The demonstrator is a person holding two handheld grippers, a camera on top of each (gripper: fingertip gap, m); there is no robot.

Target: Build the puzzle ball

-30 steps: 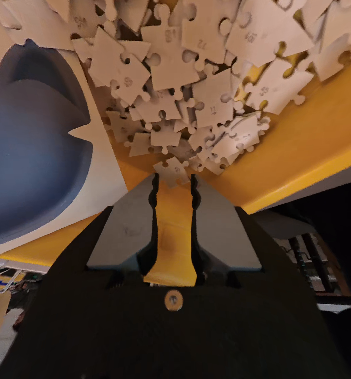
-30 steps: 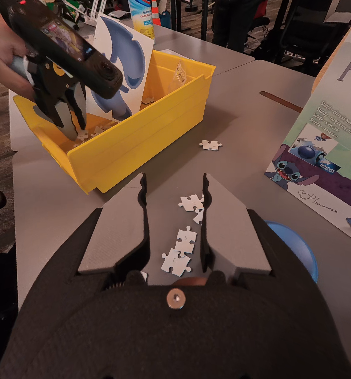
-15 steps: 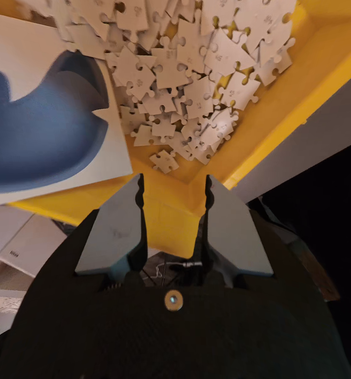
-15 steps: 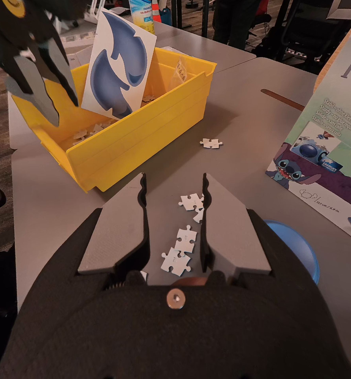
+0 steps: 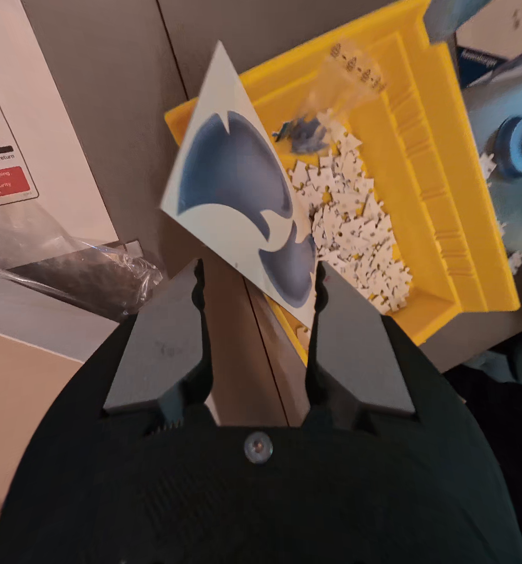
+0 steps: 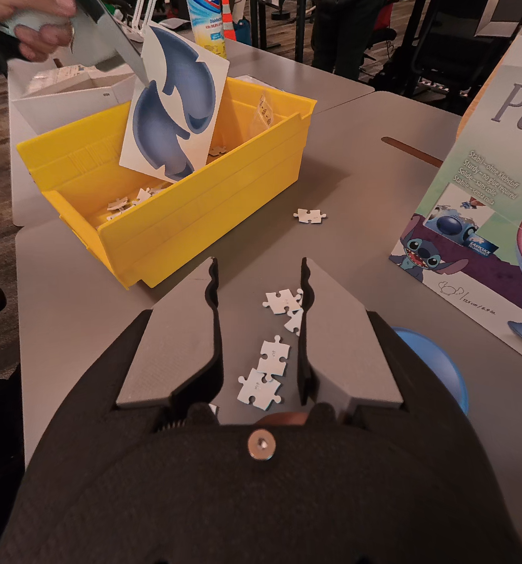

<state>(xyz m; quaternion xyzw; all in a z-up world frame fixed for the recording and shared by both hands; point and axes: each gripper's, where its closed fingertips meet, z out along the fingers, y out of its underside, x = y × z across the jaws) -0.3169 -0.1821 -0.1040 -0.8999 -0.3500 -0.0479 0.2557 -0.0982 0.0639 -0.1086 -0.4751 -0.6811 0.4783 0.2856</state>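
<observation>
- Toward the far left edge of the grey table (image 6: 329,158), my left gripper (image 5: 258,268) hangs high above the yellow bin (image 6: 192,219), its fingers spread apart with nothing between them.
- In that bin, a white card printed with blue curved shapes (image 6: 174,113) leans upright against the far wall; in the left wrist view a heap of white puzzle pieces (image 5: 351,232) lies beside it on the bin floor.
- Just right of the bin, near the table's middle, one small joined pair of pieces (image 6: 310,216) lies alone.
- Nearer me, my right gripper (image 6: 259,268) hovers low over the table with its fingers apart and empty; a loose row of pieces on the table (image 6: 271,360) shows between and just ahead of them.
- At the right edge stands the puzzle box (image 6: 482,213), with a blue round part (image 6: 436,366) beside my right finger.
- My judgement: the step is fetching another piece. I should come down on a piece at the heap's edge, clear of the card, and pinch one alone by its rim.
</observation>
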